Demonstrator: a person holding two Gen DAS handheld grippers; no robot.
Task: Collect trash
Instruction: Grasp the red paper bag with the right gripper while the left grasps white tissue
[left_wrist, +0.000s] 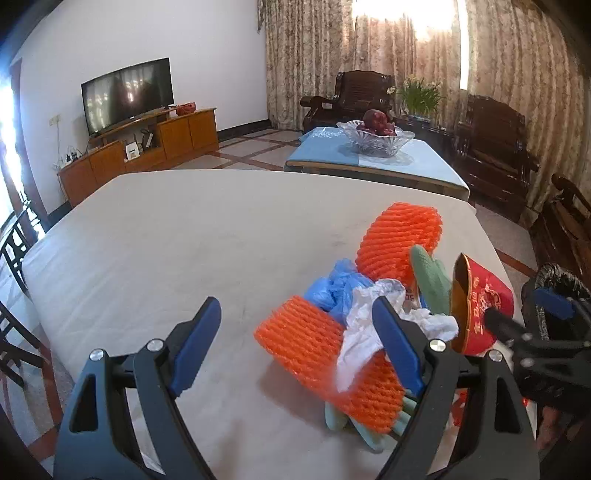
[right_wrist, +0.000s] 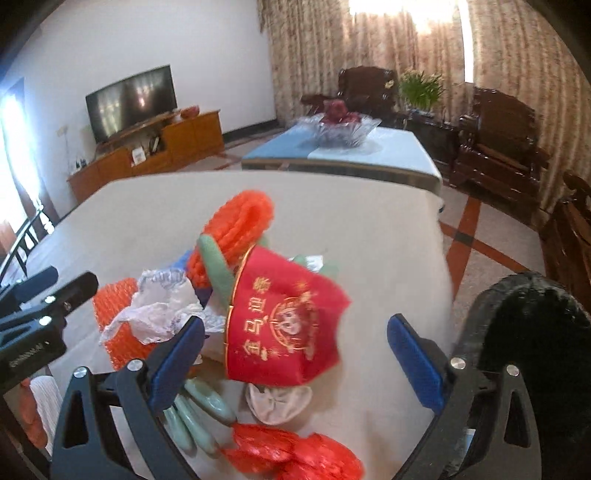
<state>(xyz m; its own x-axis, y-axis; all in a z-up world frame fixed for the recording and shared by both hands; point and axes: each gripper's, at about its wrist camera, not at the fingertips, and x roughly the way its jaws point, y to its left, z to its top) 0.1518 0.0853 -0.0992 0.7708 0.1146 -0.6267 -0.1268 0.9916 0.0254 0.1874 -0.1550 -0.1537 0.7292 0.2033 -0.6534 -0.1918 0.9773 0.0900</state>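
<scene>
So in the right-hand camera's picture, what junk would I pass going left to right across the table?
Orange foam net → crumpled white plastic → red paper cup with gold print → black-lined bin past the table's edge. Both grippers are open.

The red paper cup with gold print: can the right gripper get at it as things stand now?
Probably yes. The right gripper is open, and the red paper cup lies on its side between and just ahead of its fingers, on top of the pile. Nothing covers the cup; only a green foam piece leans behind it.
</scene>
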